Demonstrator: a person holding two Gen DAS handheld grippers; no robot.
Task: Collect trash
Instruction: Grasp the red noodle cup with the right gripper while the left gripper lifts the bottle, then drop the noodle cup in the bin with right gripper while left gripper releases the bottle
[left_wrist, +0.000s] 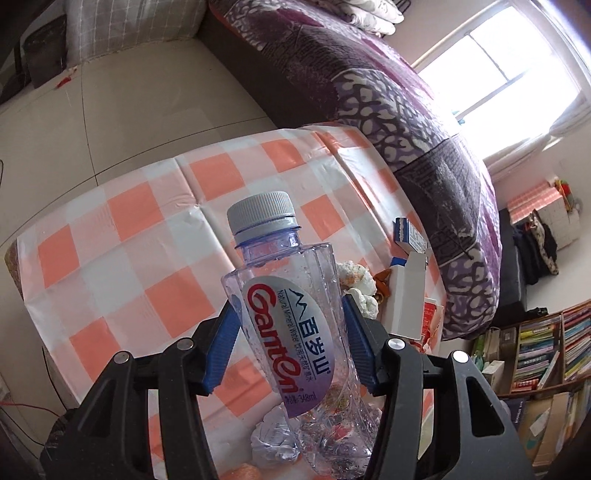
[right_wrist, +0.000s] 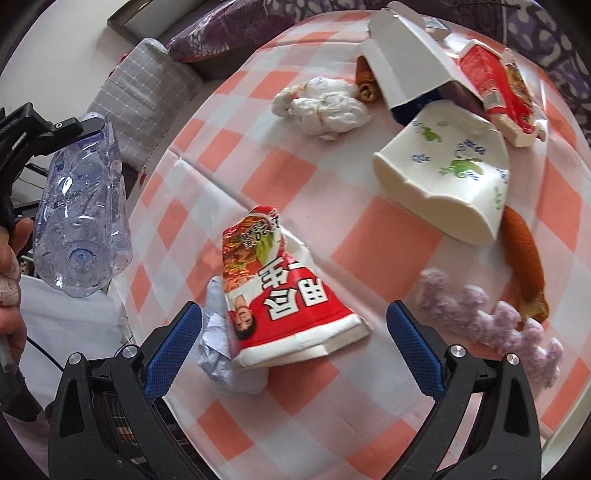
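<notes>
My left gripper (left_wrist: 290, 306) is shut on a clear purple-tinted plastic water bottle (left_wrist: 280, 258) with a grey cap, and holds it above the table. In the right wrist view the same bottle (right_wrist: 81, 210) hangs past the table's left edge. My right gripper (right_wrist: 295, 310) stands open just over a crushed red noodle cup (right_wrist: 295, 295), one blue pad on each side and neither touching it. A crumpled pale paper ball (right_wrist: 221, 354) lies against the cup's left side.
On the orange-and-white checked tablecloth (right_wrist: 280, 177) lie a white tissue wad (right_wrist: 321, 107), a squashed white paper cup (right_wrist: 443, 184), a white carton (right_wrist: 406, 59), a red packet (right_wrist: 495, 92), an orange peel (right_wrist: 524, 251) and a lilac fluffy piece (right_wrist: 480, 317). A bed (left_wrist: 406, 110) borders the table.
</notes>
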